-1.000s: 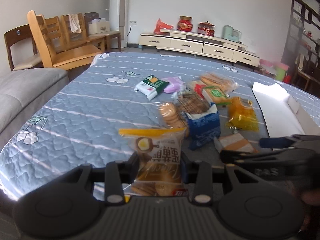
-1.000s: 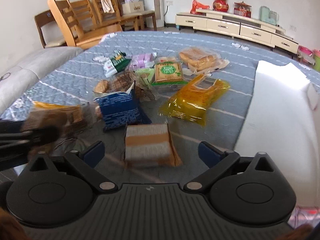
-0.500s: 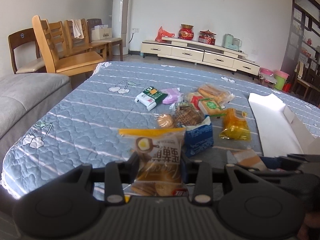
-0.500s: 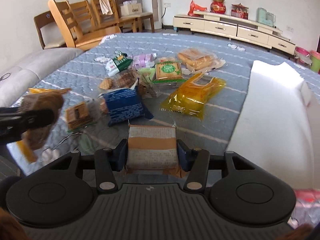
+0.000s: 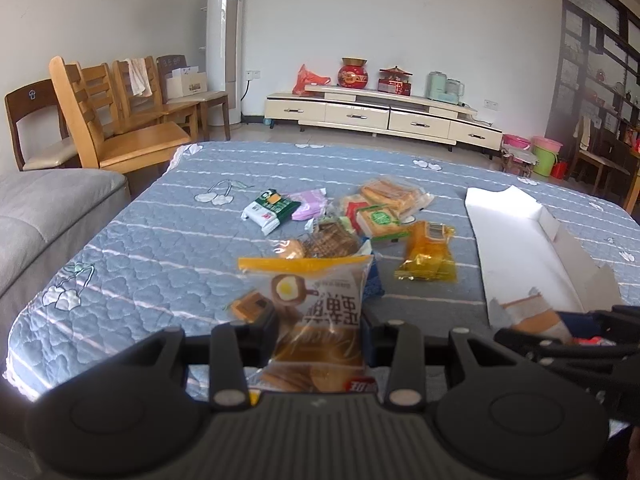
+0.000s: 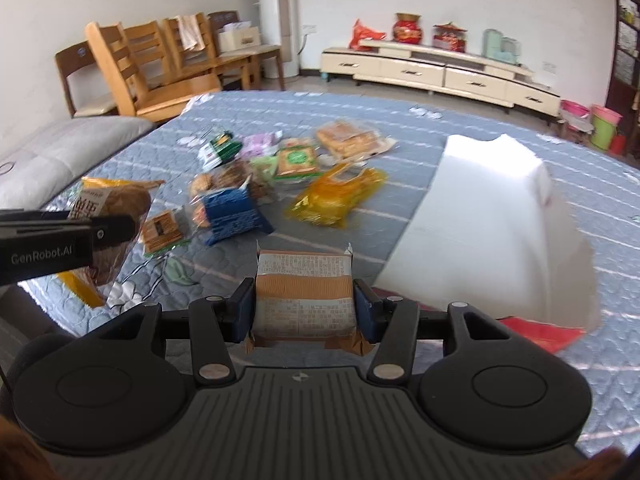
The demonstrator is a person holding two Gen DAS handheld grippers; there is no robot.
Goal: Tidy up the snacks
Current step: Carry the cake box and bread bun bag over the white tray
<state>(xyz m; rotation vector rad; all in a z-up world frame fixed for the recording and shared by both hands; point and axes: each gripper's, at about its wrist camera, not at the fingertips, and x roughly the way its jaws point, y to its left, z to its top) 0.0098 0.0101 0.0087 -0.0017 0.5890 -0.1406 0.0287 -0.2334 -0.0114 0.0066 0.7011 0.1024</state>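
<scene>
My left gripper is shut on a clear egg-picture cake bag with a yellow top, held above the blue quilted bed. My right gripper is shut on a brown and white wrapped snack packet, also lifted off the bed. In the right wrist view the left gripper shows at the left with its bag. A pile of snacks lies mid-bed: a blue bag, an orange-yellow bag, a green biscuit pack and a small brown packet.
An open white box lies on the right of the bed, also in the left wrist view. A grey sofa and wooden chairs stand at the left. A low cabinet lines the far wall.
My right gripper closed on the brown and white packet and lifted it off the bed. Both grippers rose and pulled back from the pile. The left gripper kept its bag.
</scene>
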